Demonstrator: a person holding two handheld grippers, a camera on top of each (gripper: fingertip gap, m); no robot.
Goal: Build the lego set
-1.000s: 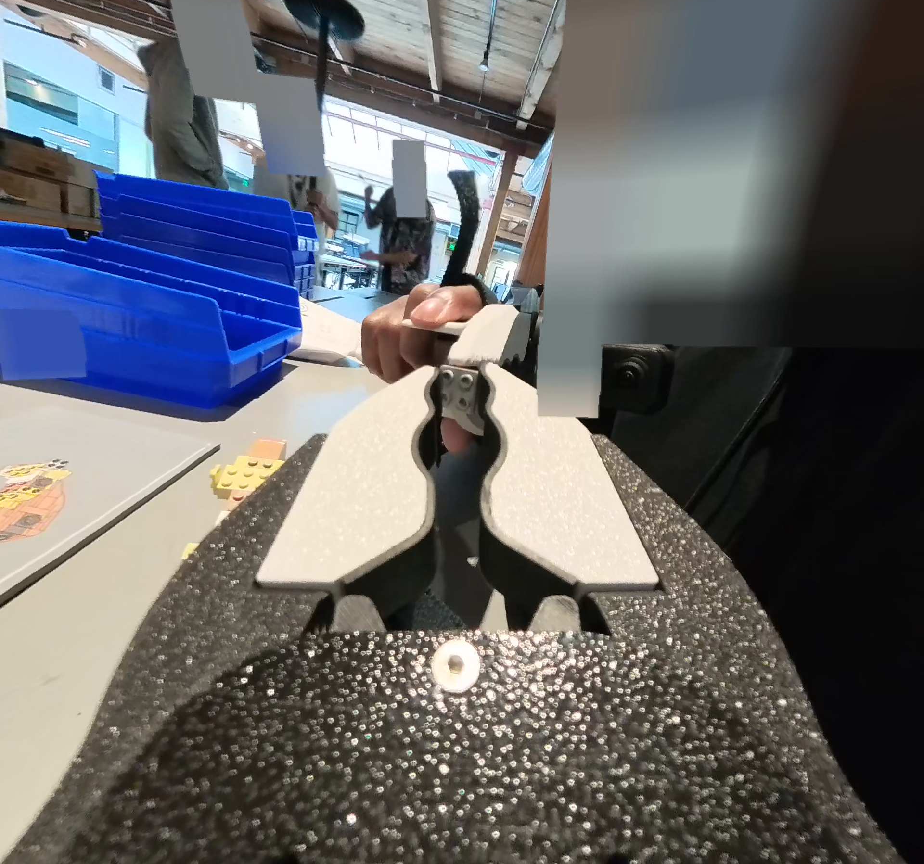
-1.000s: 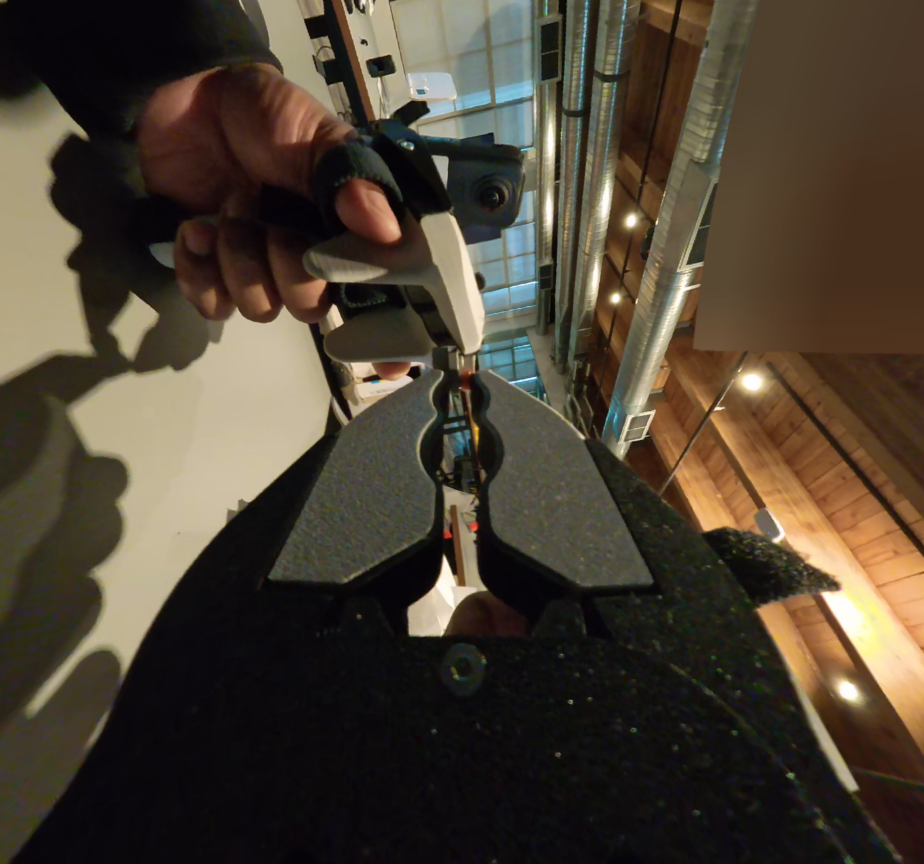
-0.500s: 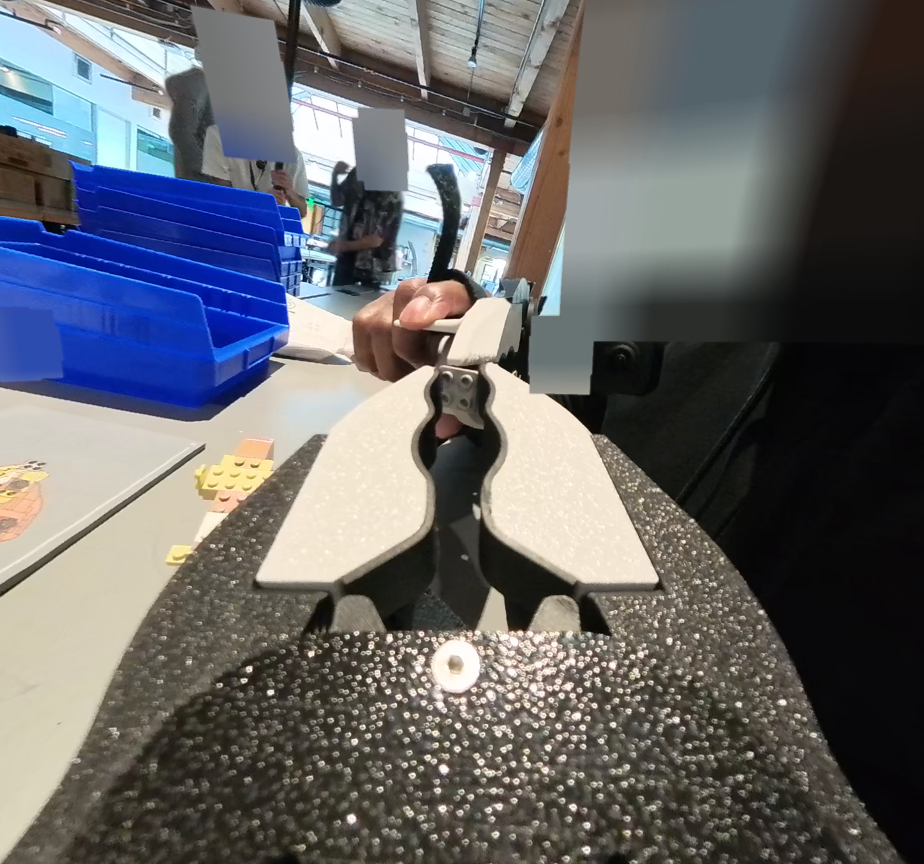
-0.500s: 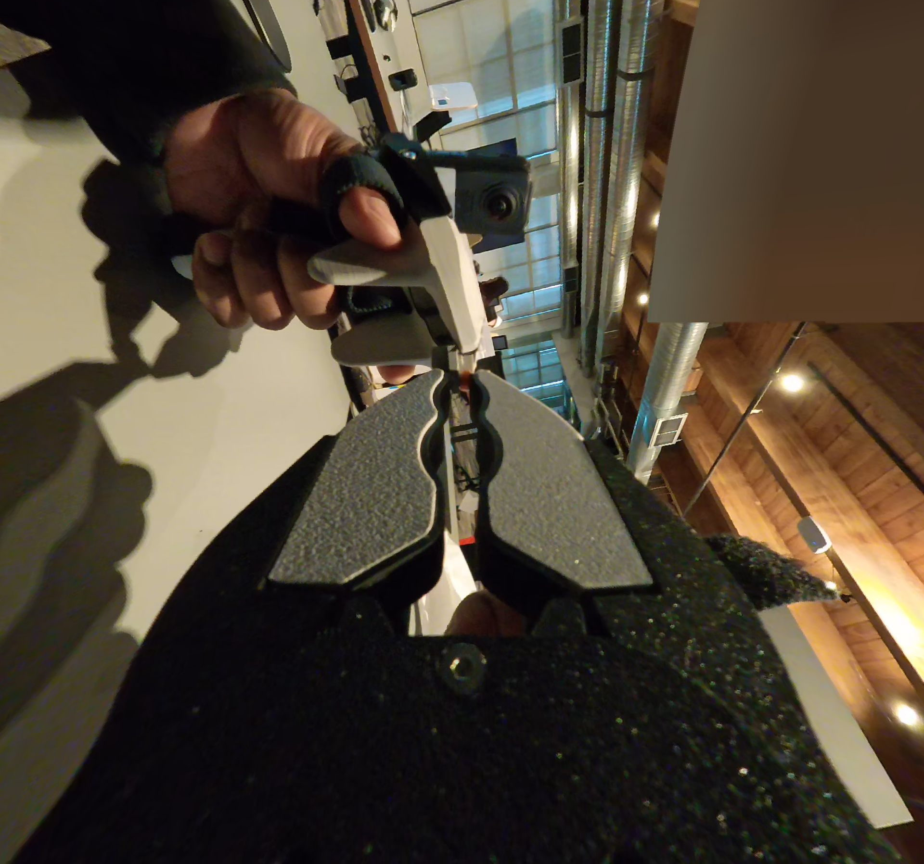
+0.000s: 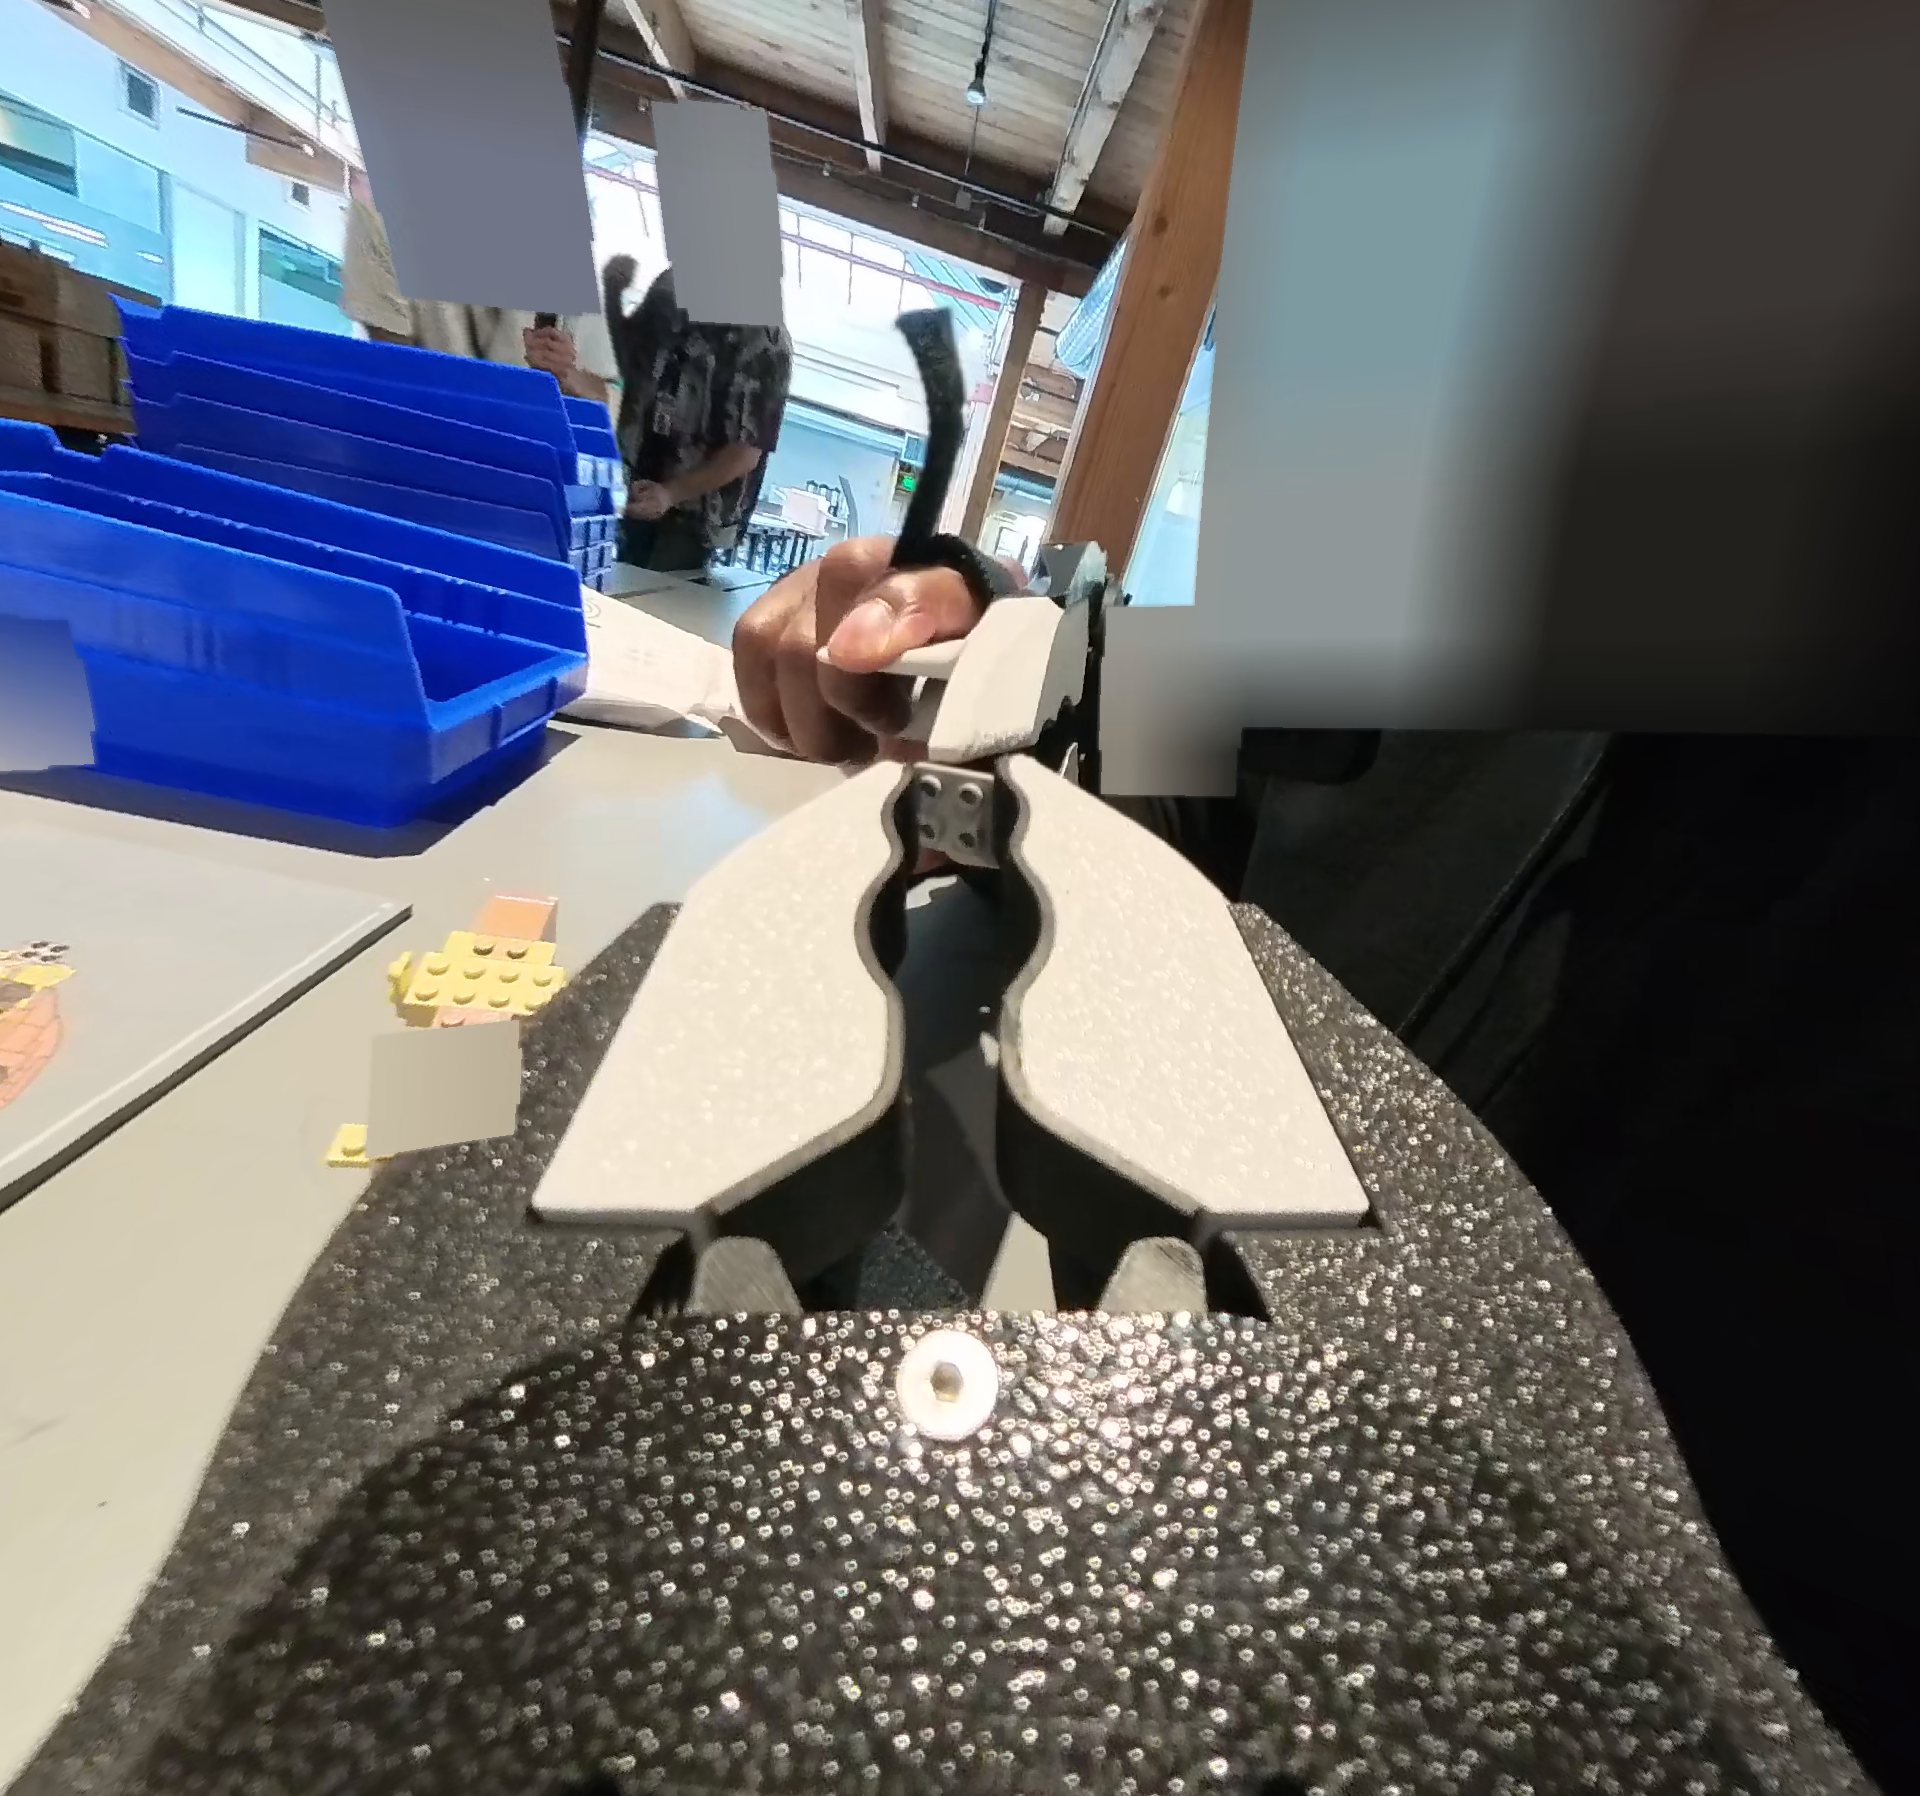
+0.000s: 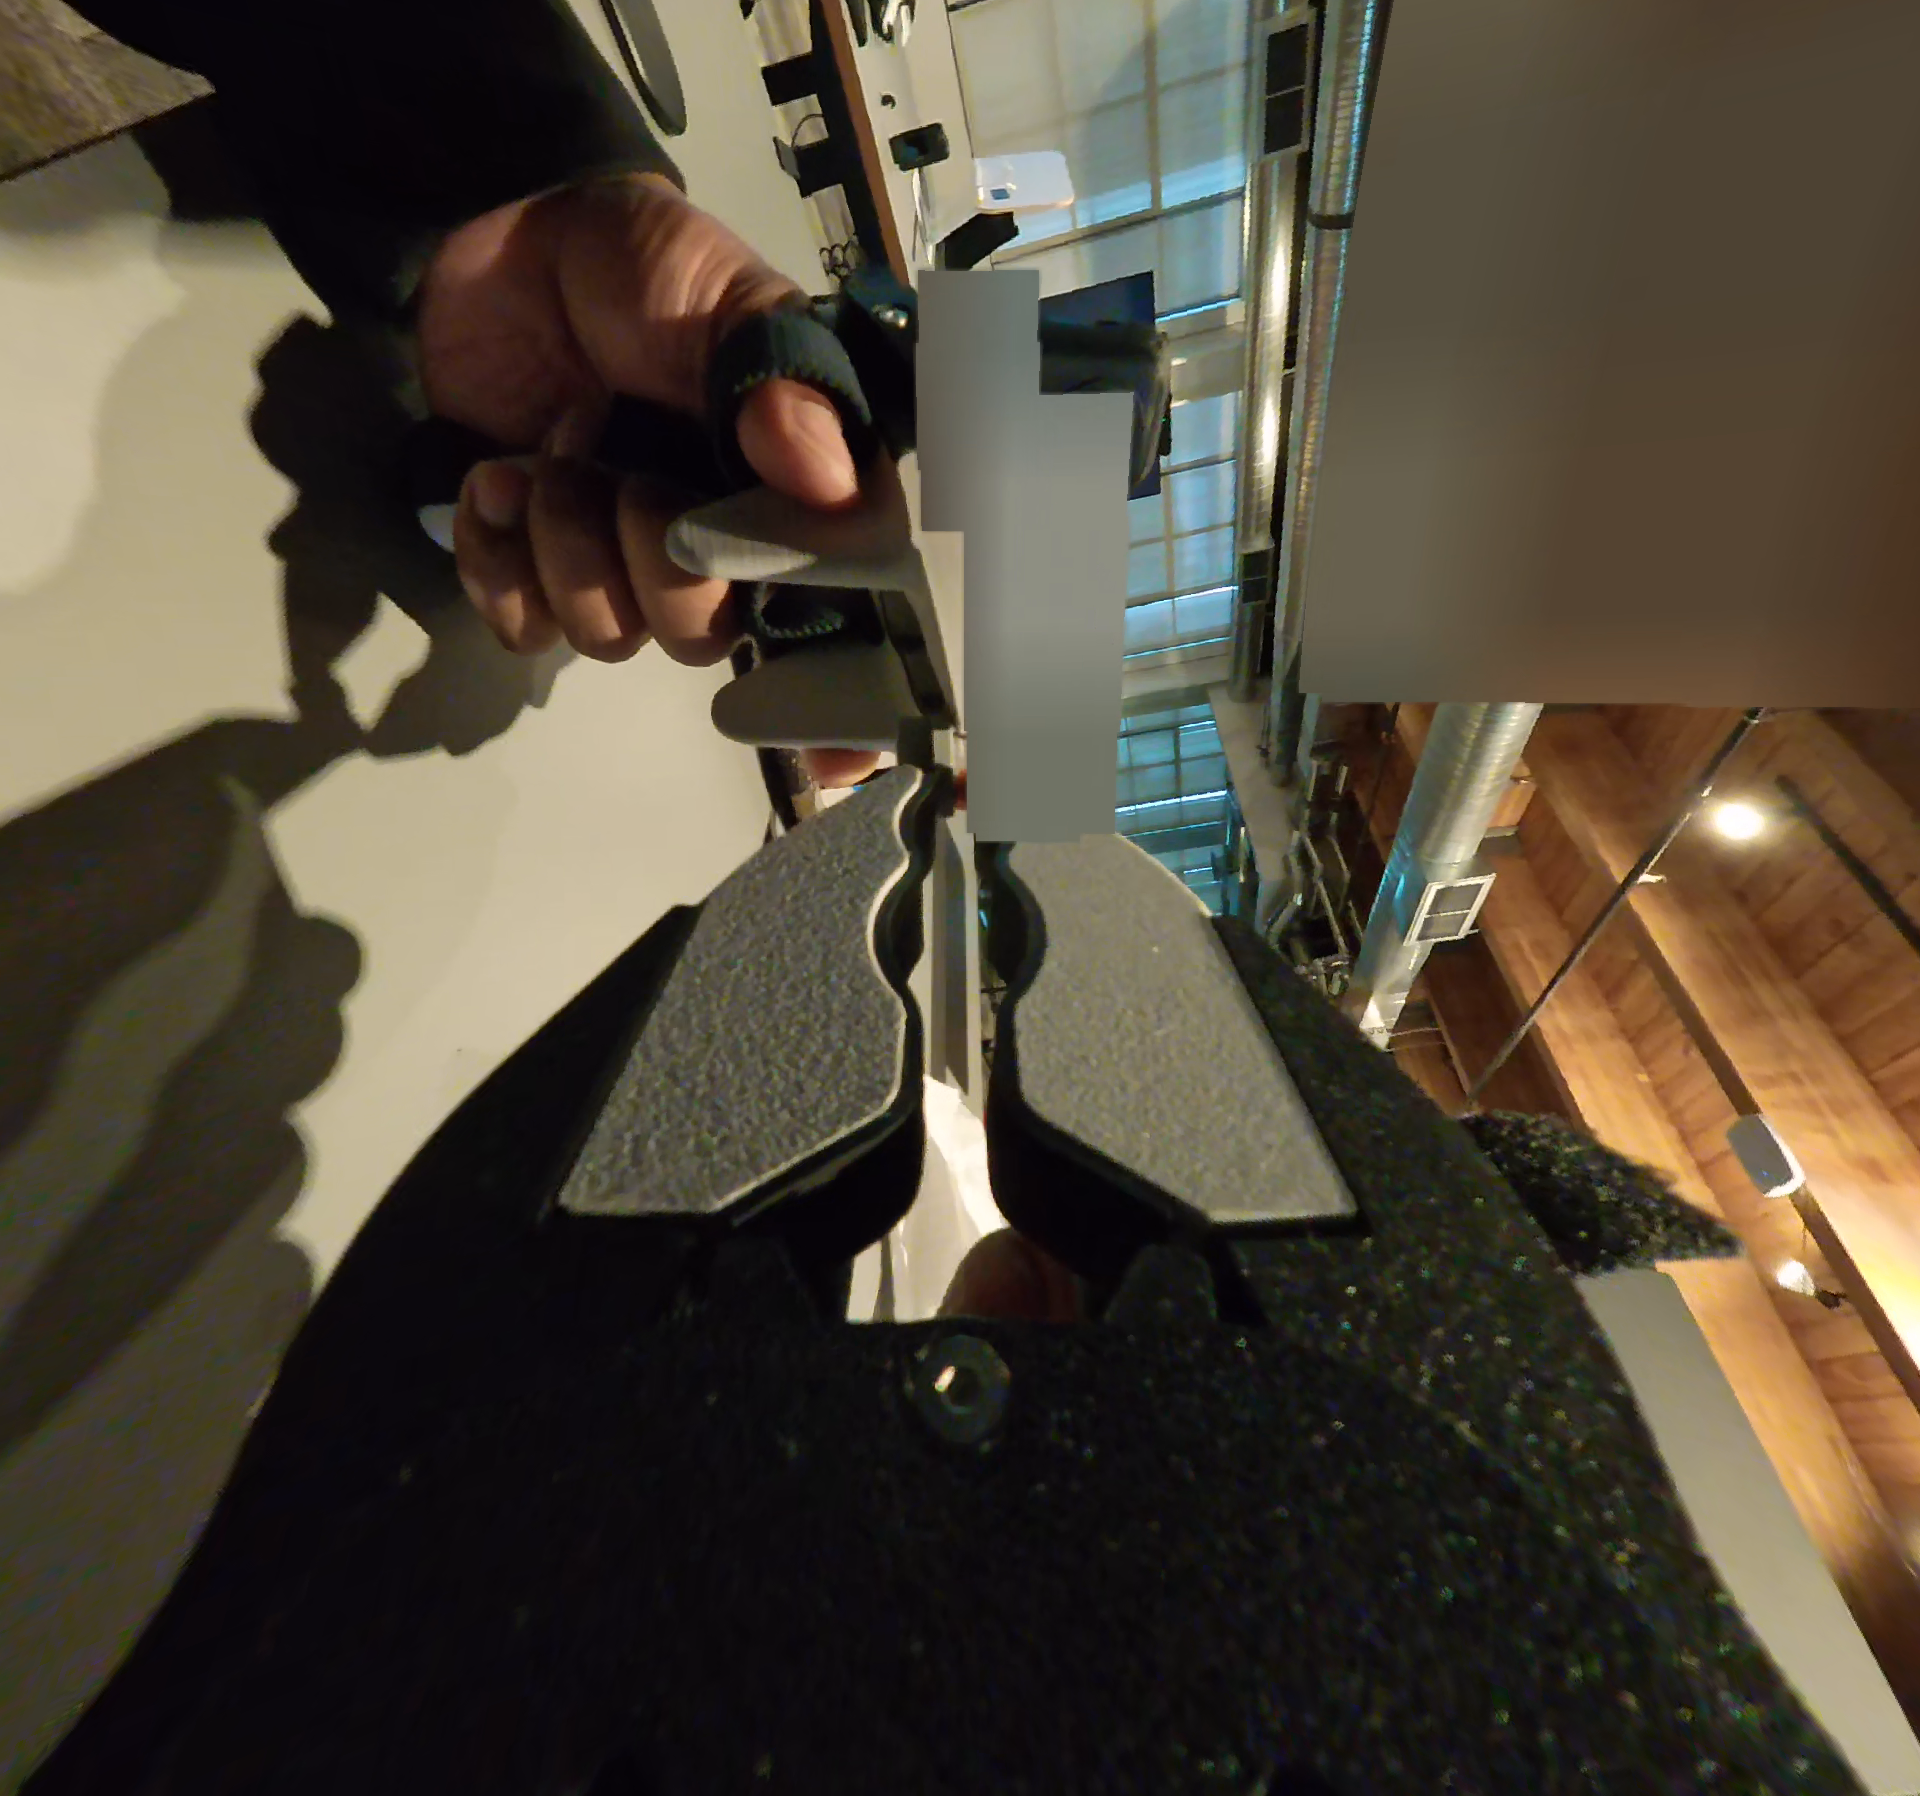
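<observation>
In the left wrist view my left gripper [image 5: 951,816] is shut on a small grey two-by-two Lego piece [image 5: 948,819], held up above the table. My right gripper [image 5: 982,697], held by a hand [image 5: 831,655], comes in from behind and its fingers touch the top of that piece. In the right wrist view, which is rolled sideways, my right gripper [image 6: 956,801] has its jaws close together. A blur patch hides its tips, so anything between them is hidden. The left gripper [image 6: 914,723] meets it tip to tip.
On the grey table [image 5: 156,1331] to the left lie yellow Lego plates [image 5: 478,977], a salmon brick [image 5: 516,915] and a tiny yellow piece [image 5: 348,1146]. A grey sheet with a picture [image 5: 156,967] lies farther left. Blue bins [image 5: 312,624] stand behind it. People stand at the back. Left and right tips are no more than a few centimetres apart.
Both grippers have stayed tip to tip on the grey piece. Both views have swung a little, and the background has shifted in the right wrist view.
</observation>
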